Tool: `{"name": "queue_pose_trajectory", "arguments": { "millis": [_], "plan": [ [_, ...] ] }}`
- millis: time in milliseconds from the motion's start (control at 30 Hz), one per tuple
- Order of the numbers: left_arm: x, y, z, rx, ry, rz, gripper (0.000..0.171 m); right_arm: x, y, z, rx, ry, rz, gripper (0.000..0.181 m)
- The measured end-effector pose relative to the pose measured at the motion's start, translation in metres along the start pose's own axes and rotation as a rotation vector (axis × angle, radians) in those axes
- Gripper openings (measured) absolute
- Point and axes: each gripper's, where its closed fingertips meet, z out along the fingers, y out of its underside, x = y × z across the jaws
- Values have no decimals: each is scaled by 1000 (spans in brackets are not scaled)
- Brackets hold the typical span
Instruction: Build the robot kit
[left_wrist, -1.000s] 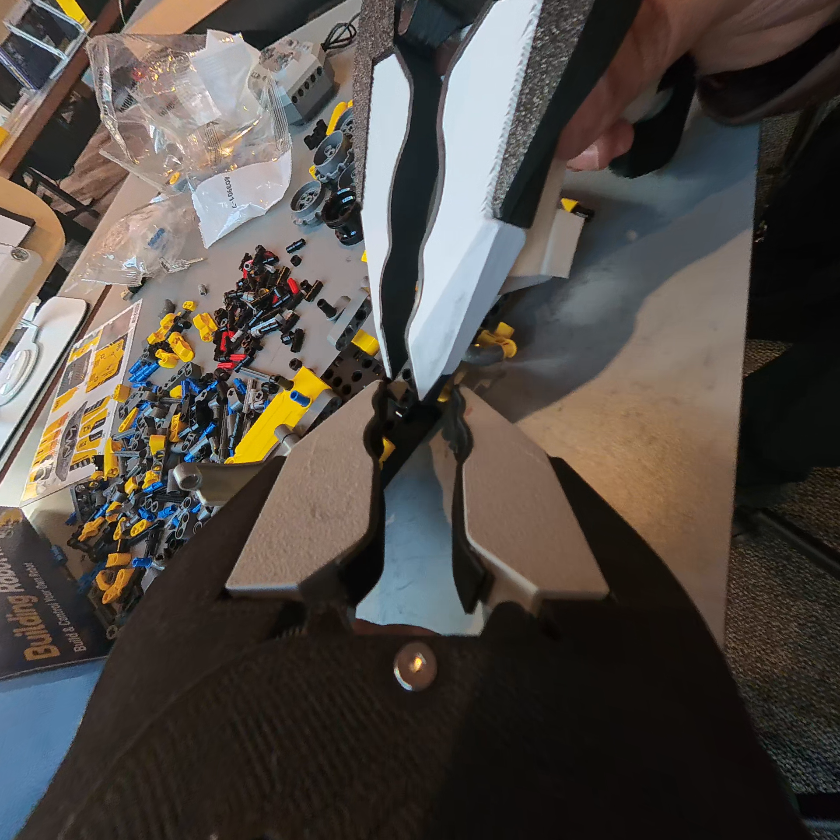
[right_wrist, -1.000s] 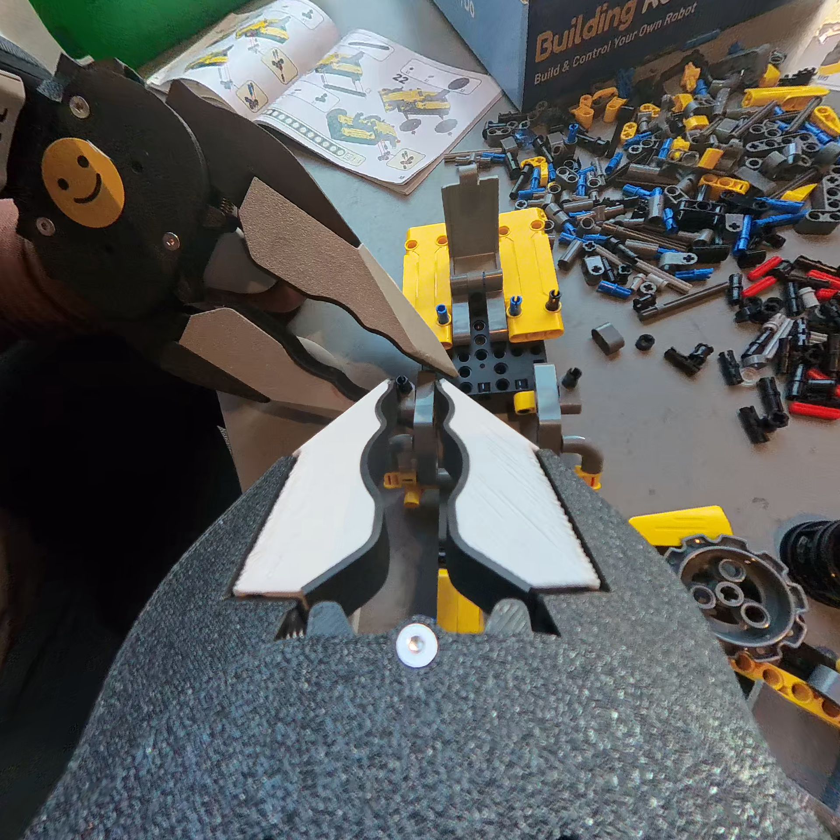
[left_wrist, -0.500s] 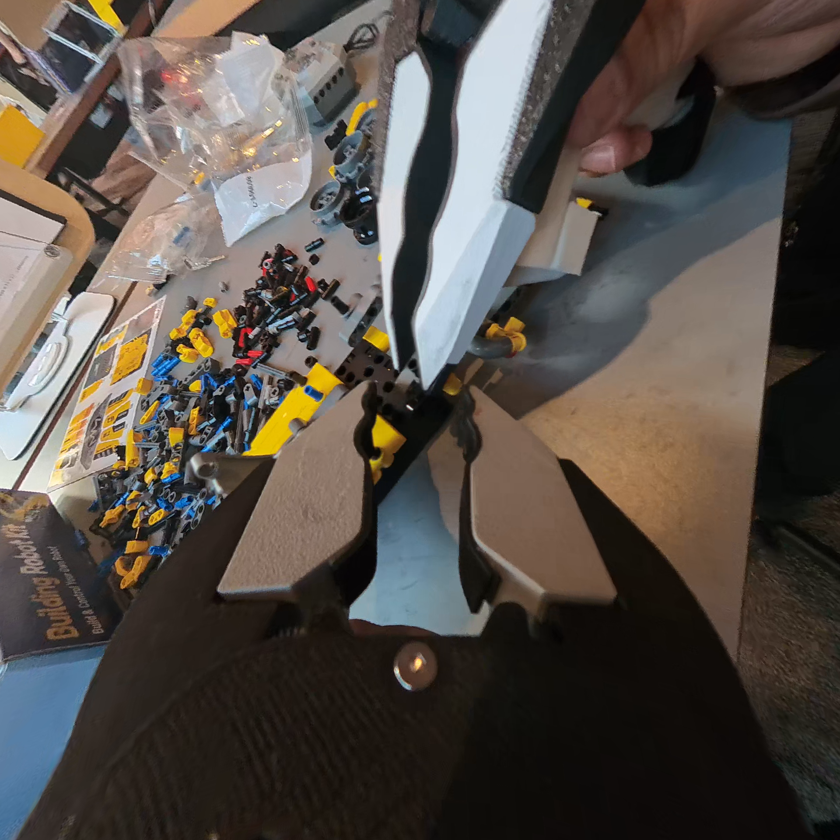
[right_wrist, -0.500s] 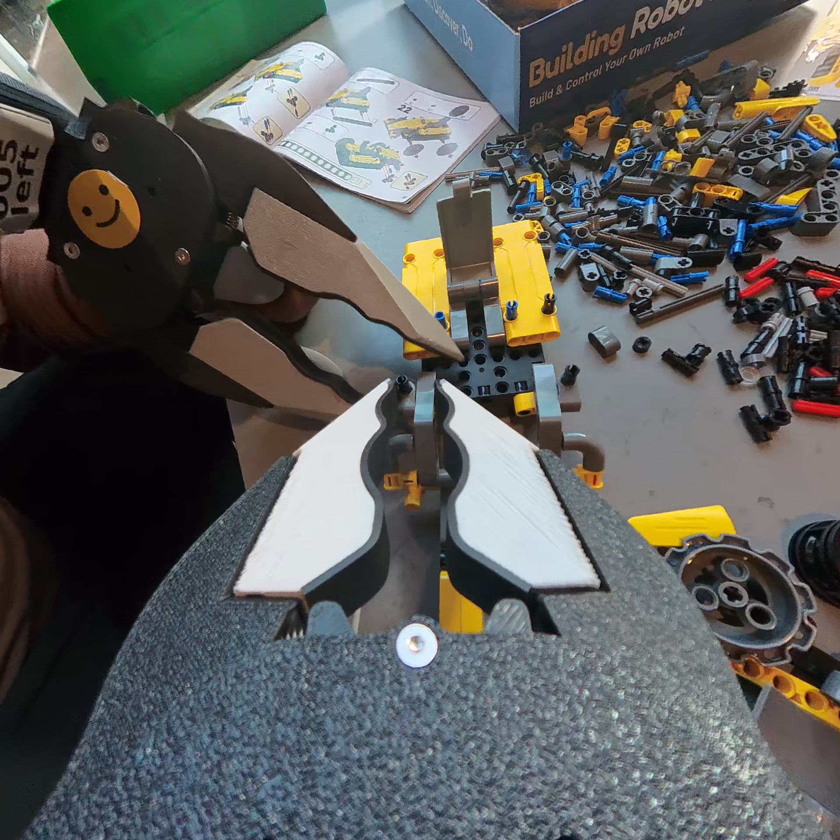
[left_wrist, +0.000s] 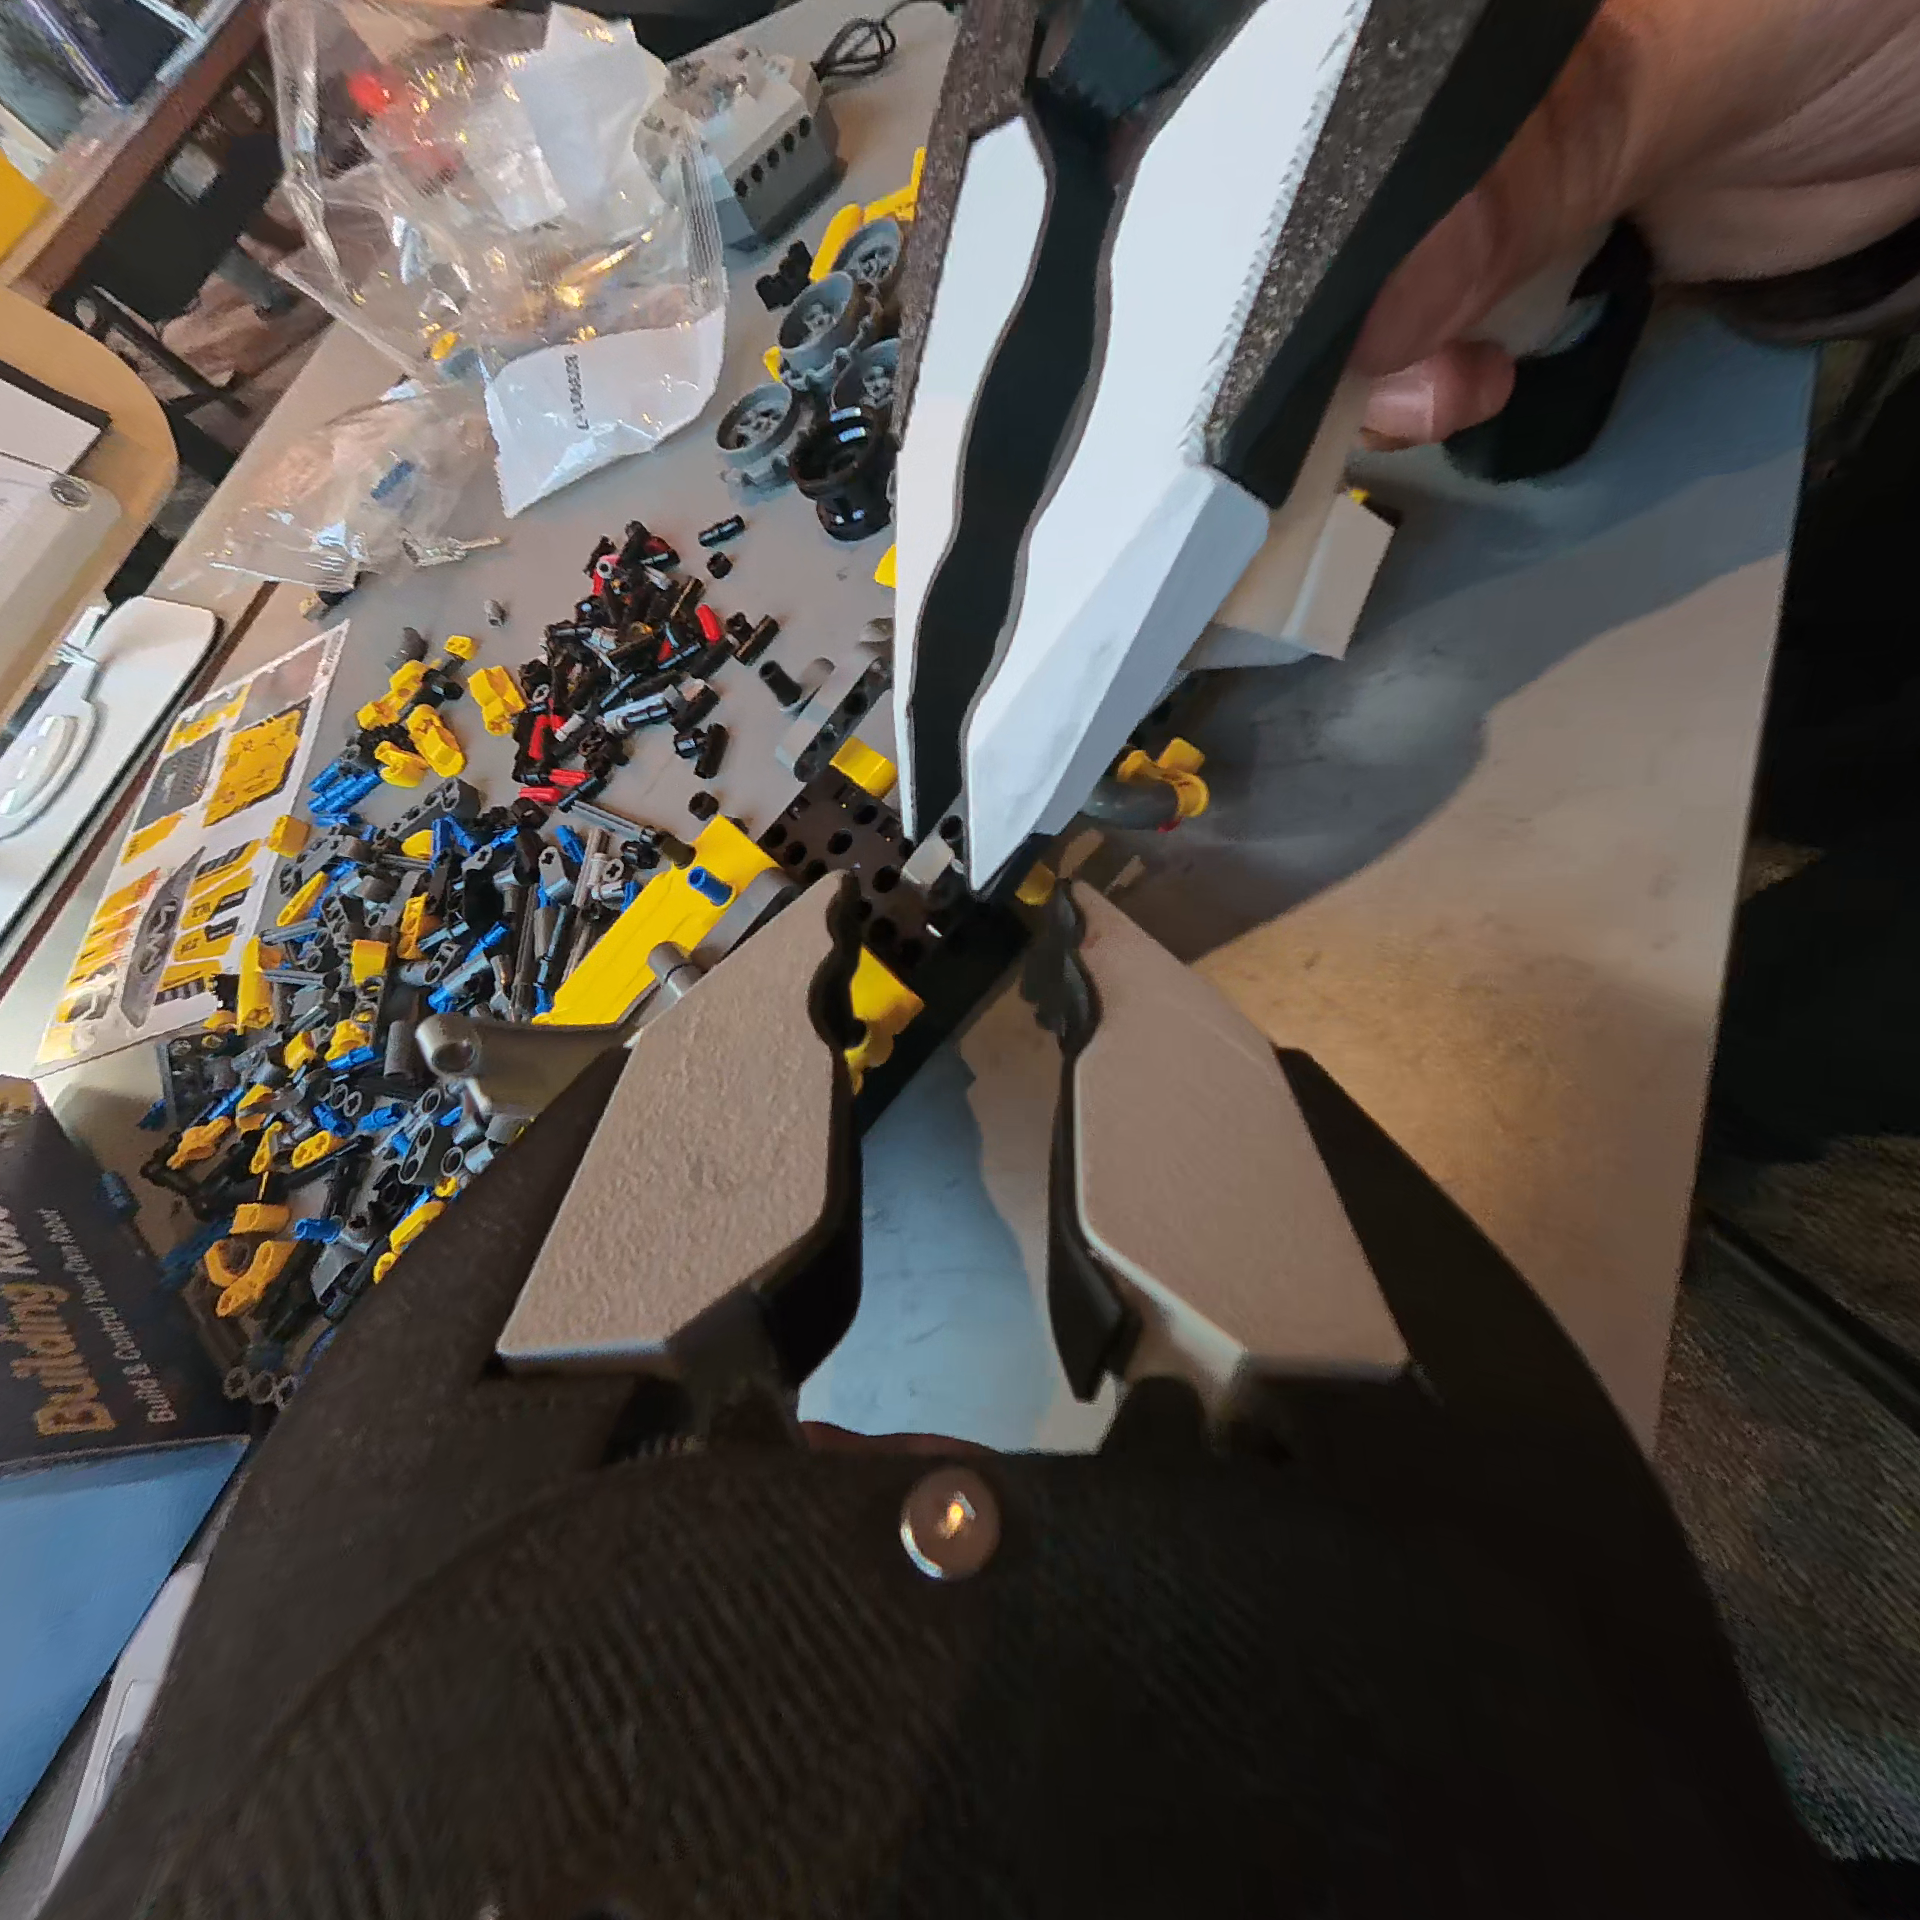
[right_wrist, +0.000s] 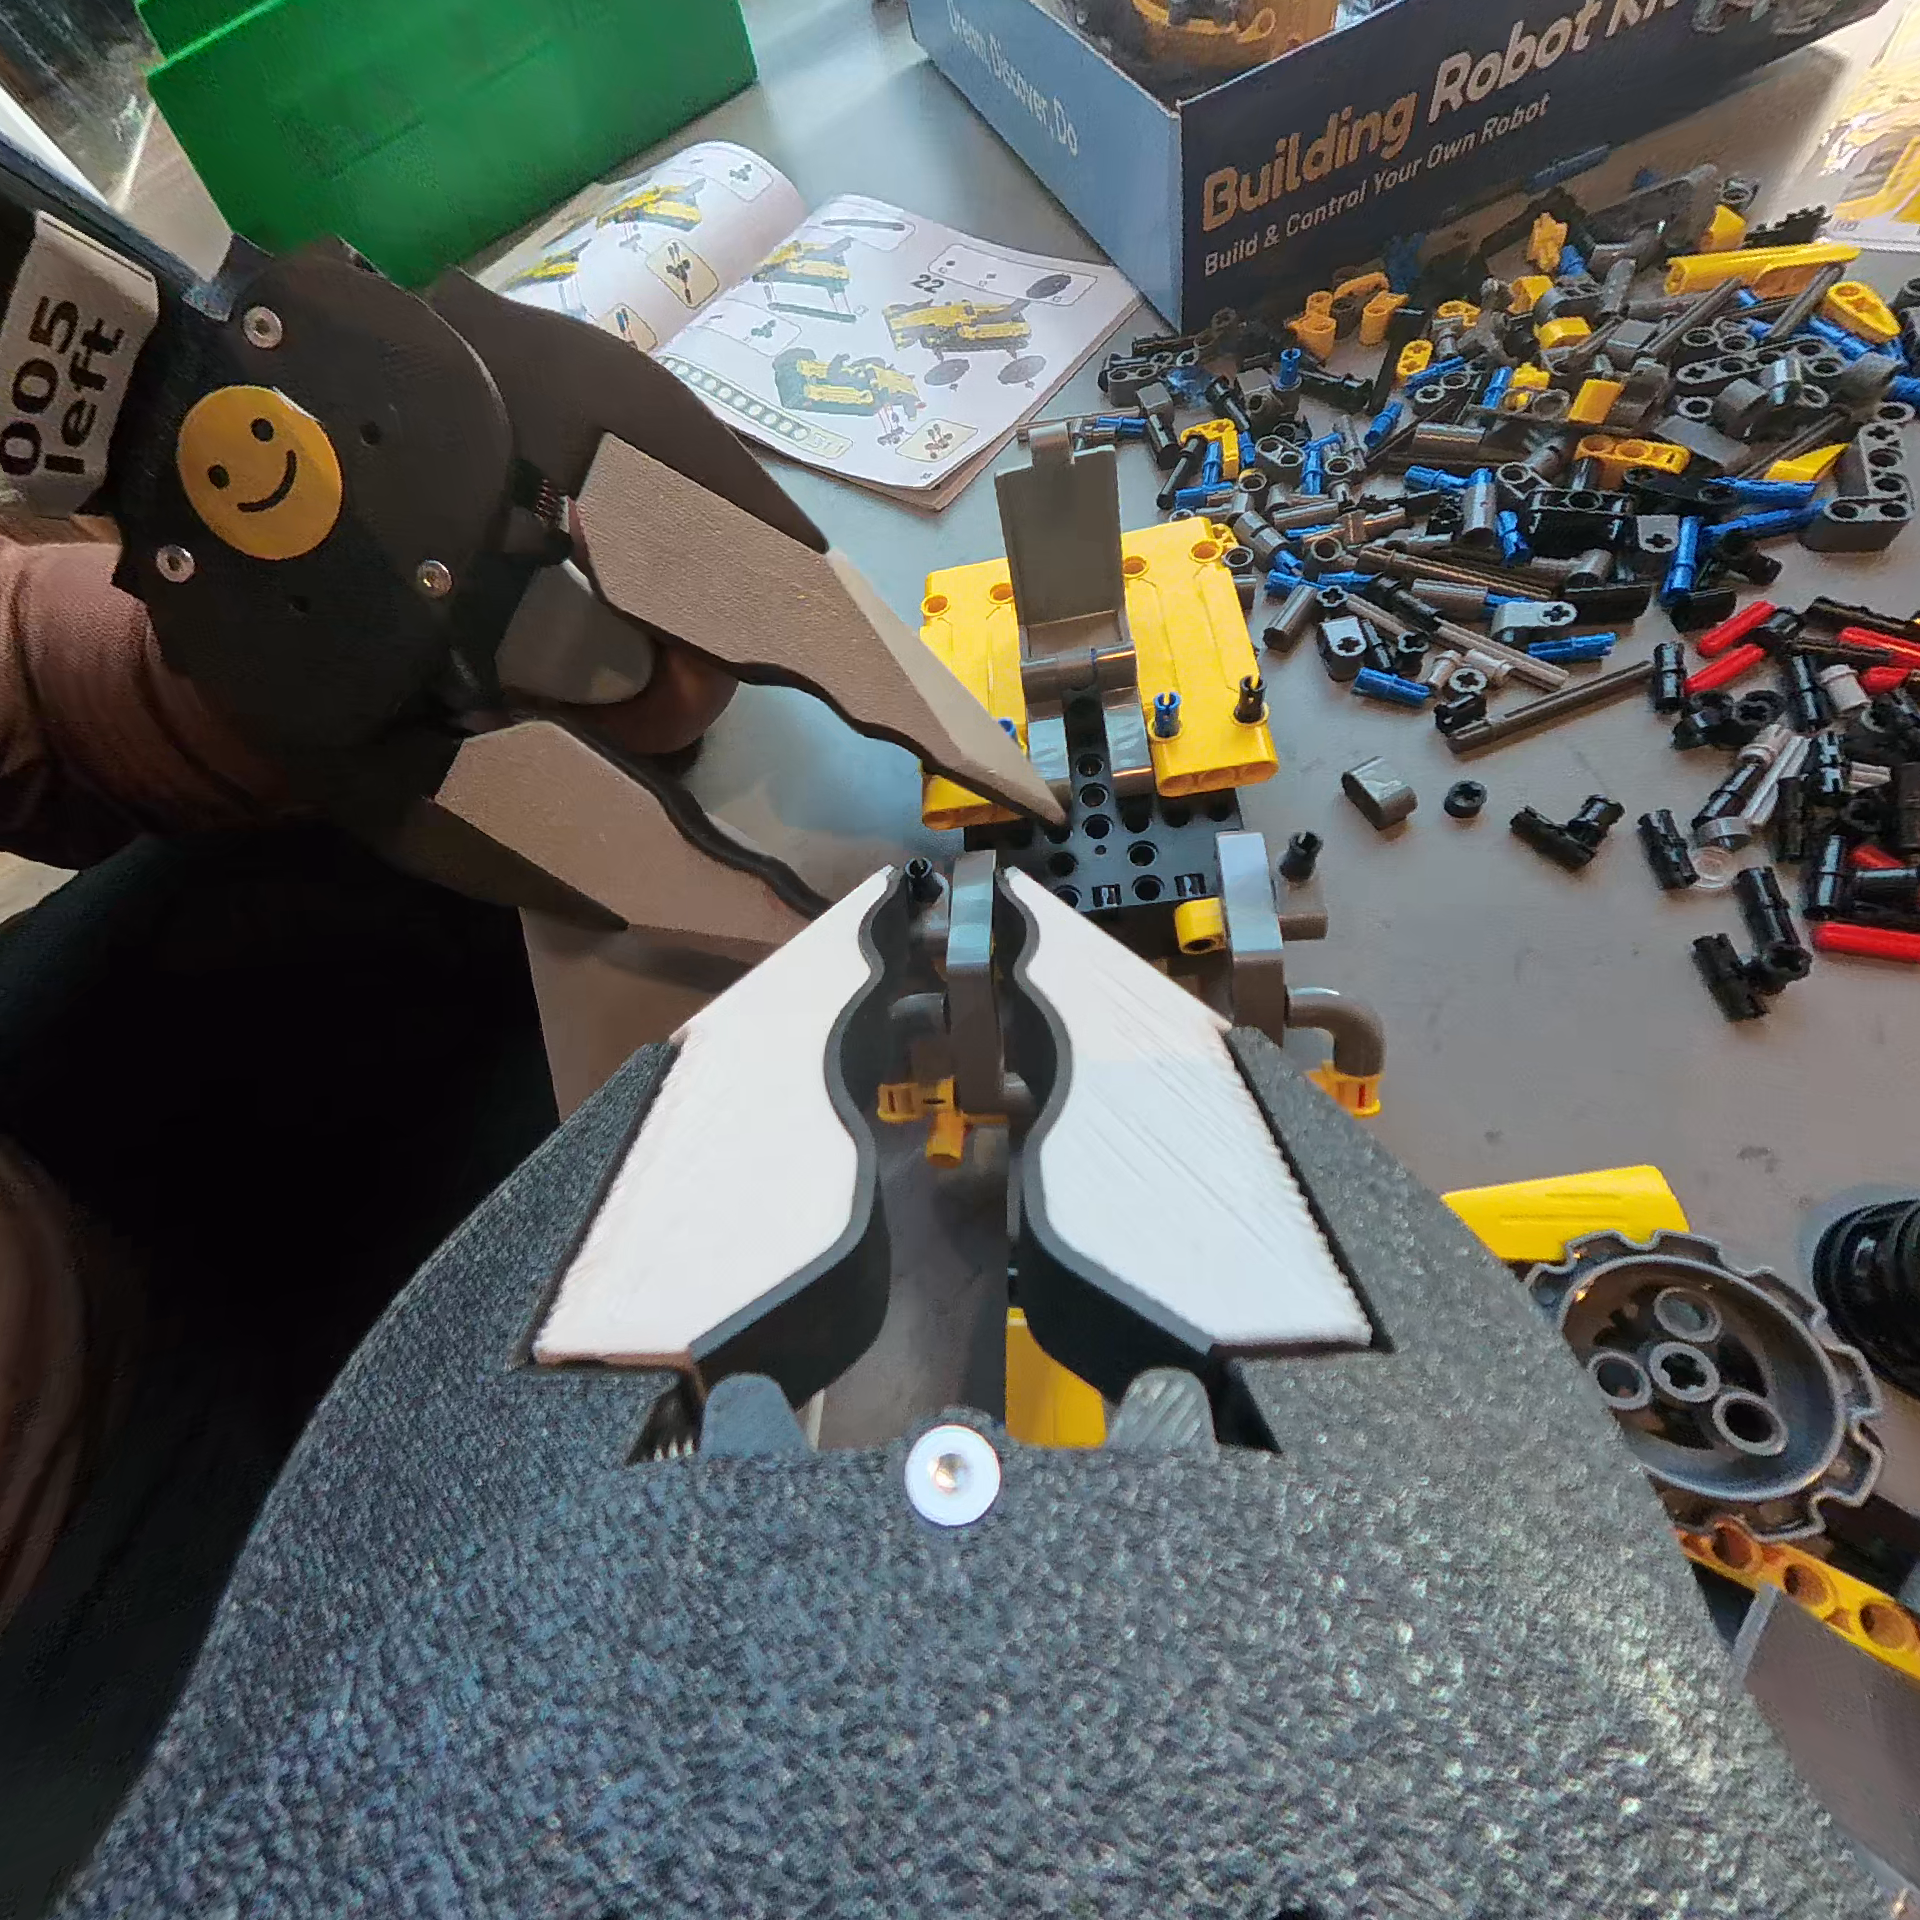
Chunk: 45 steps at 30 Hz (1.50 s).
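While right gripper (right_wrist: 951, 894) clamps grey beam (right_wrist: 971, 987), left gripper (left_wrist: 951, 914) — seemingly apart — straddles model (right_wrist: 1101, 831).

A grey worktop (right_wrist: 1455, 1039) carries a half-built yellow and black model (right_wrist: 1101, 727). Beyond the model lies an open instruction booklet (right_wrist: 831, 312); right of the booklet a dark blue box (right_wrist: 1351, 177), with loose small parts (right_wrist: 1610, 499) spread before it.

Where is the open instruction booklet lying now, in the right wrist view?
The instruction booklet lies at upper left of centre, between the green bin and the blue box, behind the left gripper.
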Motion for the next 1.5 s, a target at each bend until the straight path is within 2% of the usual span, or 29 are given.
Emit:
{"name": "queue_pose_trajectory", "arguments": {
  "millis": [633,767,933,1500],
  "plan": [
    [3,4,3,-30,34,-19,27,1,0,-5,14,-22,17,12],
    [3,3,1,-17,39,-25,17,2,2,-7,3,-14,3,12],
    [4,3,1,-17,42,-18,18,3,2,-7,4,-17,7,12],
    [0,4,0,-14,21,-22,6,4,6,-9,-18,1,-39,12]
  ]
}}
